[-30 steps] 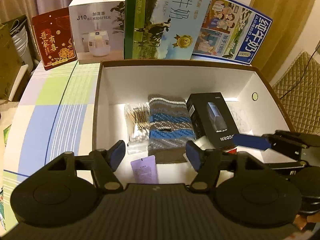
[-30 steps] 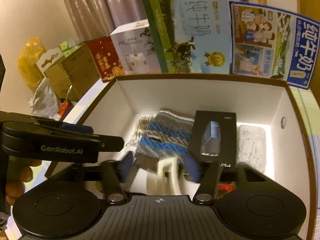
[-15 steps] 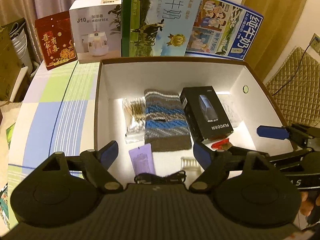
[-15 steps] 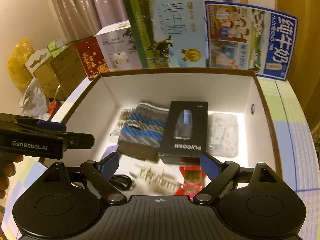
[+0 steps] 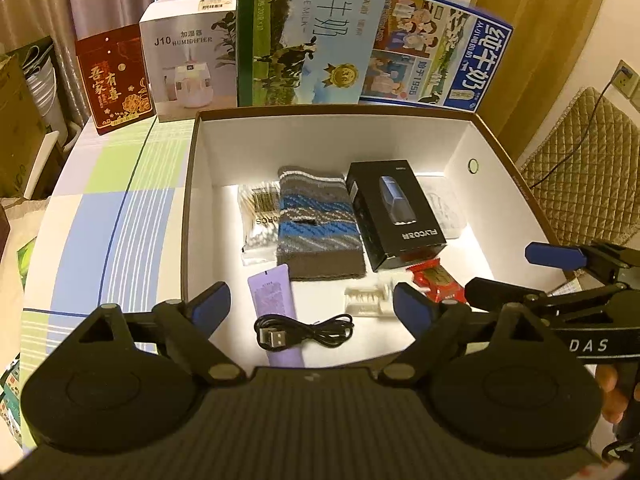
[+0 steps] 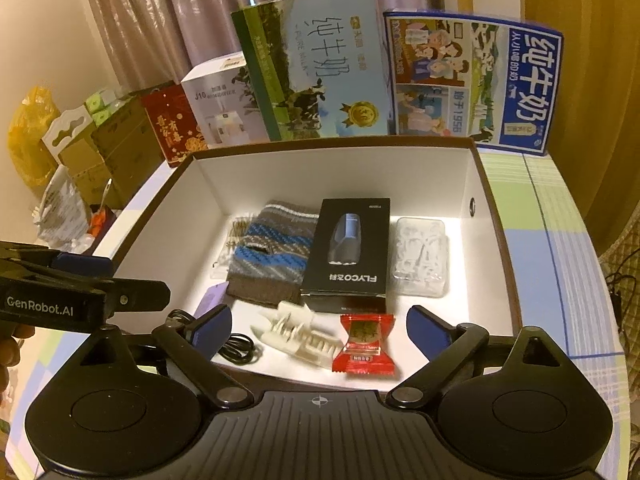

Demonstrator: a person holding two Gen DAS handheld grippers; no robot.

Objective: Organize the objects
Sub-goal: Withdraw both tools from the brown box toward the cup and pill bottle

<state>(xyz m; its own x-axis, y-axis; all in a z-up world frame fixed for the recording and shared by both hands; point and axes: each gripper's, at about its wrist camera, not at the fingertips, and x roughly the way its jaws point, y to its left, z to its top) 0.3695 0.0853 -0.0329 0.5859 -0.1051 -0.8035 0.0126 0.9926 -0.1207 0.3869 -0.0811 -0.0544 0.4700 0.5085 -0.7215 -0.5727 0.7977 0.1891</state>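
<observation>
An open white box with a brown rim (image 5: 340, 136) (image 6: 340, 172) holds a striped knitted cloth (image 5: 316, 224) (image 6: 276, 252), a black FLYCO box (image 5: 394, 212) (image 6: 348, 256), a cotton swab pack (image 5: 258, 216), a clear plastic pack (image 6: 420, 256), a purple tube (image 5: 274, 304), a black USB cable (image 5: 304, 330), a white hair clip (image 5: 366, 298) (image 6: 298, 334) and a red candy packet (image 5: 434, 278) (image 6: 366, 344). My left gripper (image 5: 312, 306) hangs open and empty over the box's near edge. My right gripper (image 6: 320, 327) is open and empty just above the clip and packet.
Milk cartons (image 5: 312, 32), a humidifier box (image 5: 188, 48) and a red box (image 5: 114, 80) stand behind the box. A checked tablecloth (image 5: 100, 220) lies to the left. A quilted chair (image 5: 584, 176) is at the right. Cartons and bags (image 6: 80, 152) sit beyond the table's left end.
The right gripper opened and let the white hair clip fall to the box floor. Both grippers have pulled back and up from the box, and the left jaws stand wider.
</observation>
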